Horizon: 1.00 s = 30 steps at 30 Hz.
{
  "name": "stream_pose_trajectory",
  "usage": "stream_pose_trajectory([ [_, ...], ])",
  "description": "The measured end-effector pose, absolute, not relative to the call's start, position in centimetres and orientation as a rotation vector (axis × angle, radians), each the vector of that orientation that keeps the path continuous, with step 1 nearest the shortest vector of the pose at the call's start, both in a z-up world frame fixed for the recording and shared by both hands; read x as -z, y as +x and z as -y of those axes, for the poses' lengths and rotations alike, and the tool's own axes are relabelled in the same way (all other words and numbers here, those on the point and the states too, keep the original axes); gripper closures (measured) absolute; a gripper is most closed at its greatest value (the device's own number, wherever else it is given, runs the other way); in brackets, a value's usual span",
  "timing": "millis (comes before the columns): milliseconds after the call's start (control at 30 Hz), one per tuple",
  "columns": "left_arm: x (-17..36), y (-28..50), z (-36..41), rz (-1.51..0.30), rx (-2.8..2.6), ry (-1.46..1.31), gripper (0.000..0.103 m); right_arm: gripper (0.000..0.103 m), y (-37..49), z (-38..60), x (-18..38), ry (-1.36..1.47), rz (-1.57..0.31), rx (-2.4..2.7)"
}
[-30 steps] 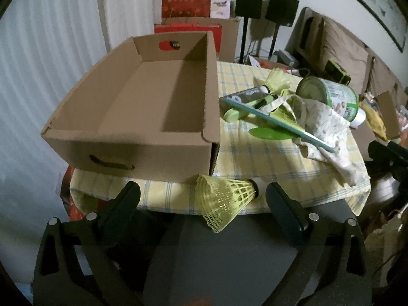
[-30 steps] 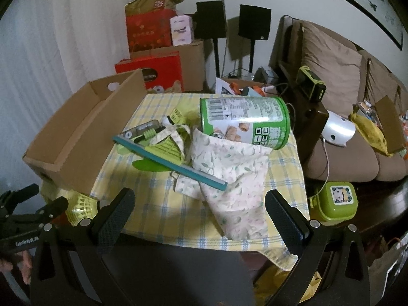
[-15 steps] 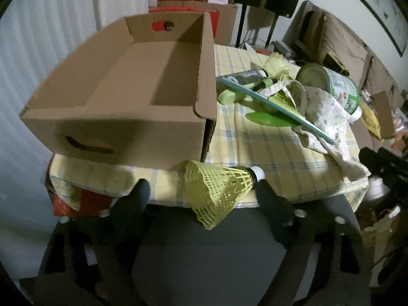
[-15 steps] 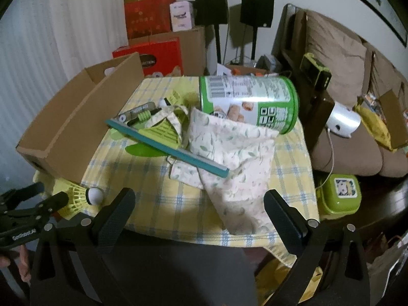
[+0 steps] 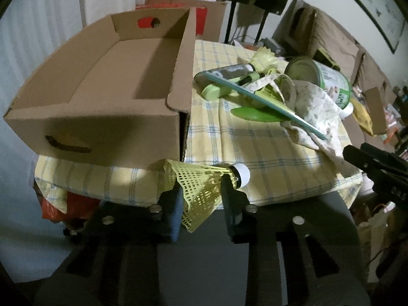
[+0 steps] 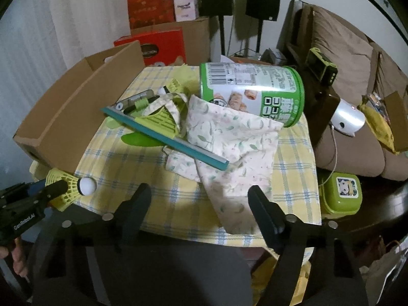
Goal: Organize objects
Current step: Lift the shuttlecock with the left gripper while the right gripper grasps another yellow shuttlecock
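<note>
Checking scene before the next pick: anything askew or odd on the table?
Yes. The green can lies on its side, partly under the floral cloth bag, with a teal ruler slanted across the pile. The cardboard box overhangs the table edge.

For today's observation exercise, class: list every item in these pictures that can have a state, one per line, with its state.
Left hand-held gripper: shut on the shuttlecock.
Shuttlecock: held sideways at the table's near edge.
Right hand-held gripper: open, holding nothing.
Cardboard box: open-topped, nothing visible inside.
Green can: lying on its side.
Floral cloth bag: limp, crumpled.
Teal ruler: resting across the pile.
</note>
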<state>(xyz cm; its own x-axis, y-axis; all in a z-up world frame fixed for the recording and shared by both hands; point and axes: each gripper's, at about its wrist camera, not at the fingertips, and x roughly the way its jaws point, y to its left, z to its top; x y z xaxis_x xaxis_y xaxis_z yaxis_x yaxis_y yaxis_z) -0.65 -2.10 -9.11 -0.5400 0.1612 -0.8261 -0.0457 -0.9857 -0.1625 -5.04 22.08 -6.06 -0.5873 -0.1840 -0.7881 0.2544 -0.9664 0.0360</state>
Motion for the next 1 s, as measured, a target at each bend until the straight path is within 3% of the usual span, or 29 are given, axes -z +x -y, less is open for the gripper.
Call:
stream_pose_trajectory([
  [233,7.6,0.2,1.6,0.181,-2.638,-1.355,0.102,0.027,-5.9,-21.7,5.1,1.245,-0.093,2.578],
  [1000,-1.2,-0.4,3.8,0.268,-2.683,-1.105,0.102,0.03,-15.8,-15.8,-1.6,1.178,0.015,2.455],
])
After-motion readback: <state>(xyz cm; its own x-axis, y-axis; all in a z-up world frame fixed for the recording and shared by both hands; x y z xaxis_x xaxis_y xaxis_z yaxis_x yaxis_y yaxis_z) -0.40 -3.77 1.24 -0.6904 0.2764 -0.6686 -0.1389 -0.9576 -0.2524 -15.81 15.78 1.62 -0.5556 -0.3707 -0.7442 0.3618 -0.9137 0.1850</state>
